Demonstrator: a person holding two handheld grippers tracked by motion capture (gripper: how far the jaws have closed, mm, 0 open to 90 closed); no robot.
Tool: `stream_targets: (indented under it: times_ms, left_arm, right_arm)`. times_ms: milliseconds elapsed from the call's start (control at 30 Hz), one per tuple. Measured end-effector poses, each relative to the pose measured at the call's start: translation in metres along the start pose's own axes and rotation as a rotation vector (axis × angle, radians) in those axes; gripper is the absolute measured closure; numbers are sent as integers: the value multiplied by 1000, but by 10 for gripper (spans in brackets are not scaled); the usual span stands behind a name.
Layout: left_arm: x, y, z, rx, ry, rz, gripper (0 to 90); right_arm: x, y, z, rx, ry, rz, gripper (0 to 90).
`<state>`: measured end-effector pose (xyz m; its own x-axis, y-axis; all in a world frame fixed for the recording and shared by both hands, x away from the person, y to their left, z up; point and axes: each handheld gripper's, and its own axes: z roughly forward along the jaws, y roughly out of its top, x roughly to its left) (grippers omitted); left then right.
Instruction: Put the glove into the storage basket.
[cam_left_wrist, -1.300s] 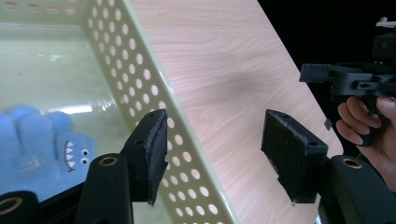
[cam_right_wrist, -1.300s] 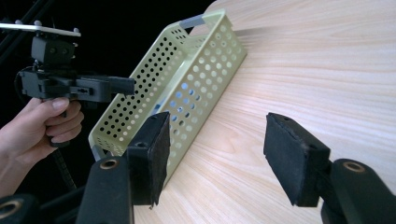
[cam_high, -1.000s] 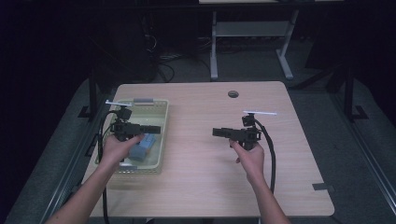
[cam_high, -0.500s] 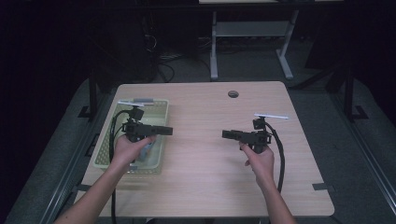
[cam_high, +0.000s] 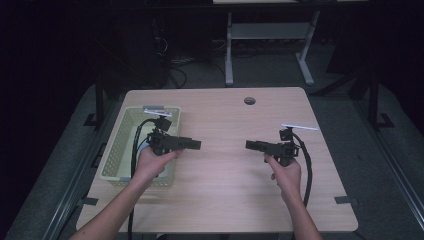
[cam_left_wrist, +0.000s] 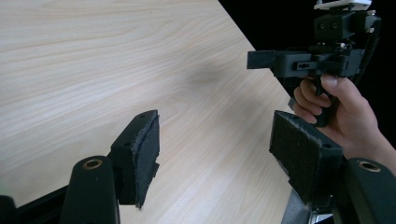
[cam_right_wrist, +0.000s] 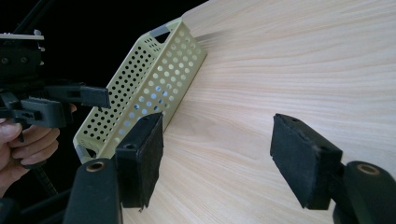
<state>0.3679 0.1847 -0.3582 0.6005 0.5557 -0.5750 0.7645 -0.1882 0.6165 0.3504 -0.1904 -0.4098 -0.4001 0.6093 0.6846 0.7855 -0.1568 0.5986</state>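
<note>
Tongs (cam_high: 195, 144) beside basket (cam_high: 117, 150) rim, above bare table (cam_high: 225, 200).

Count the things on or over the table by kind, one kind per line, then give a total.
Grippers: 2, left gripper and right gripper
Baskets: 1, pale green basket
Hands: 2, left hand and right hand
Total: 5

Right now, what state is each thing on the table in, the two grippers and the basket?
Left gripper: open, nothing between its pads, held over the table just right of the basket.
Right gripper: open, nothing between its pads, pointing toward the left gripper.
Basket: upright at the table's left side, something blue inside.
</note>
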Motion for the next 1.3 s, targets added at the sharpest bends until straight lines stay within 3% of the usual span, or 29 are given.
stream_targets:
  times_ms: [300, 1000, 1300]
  left_arm:
    - [-11, -7, 21, 29, -6, 39, 316]
    - [-24, -27, 56, 52, -19, 64, 280]
    - [-30, -37, 68, 52, -24, 83, 277]
  right_arm:
    - [-11, -1, -17, -20, -17, 6, 335]
    - [-45, -19, -52, -45, -61, 59, 324]
    - [-52, -28, -65, -51, -66, 70, 320]
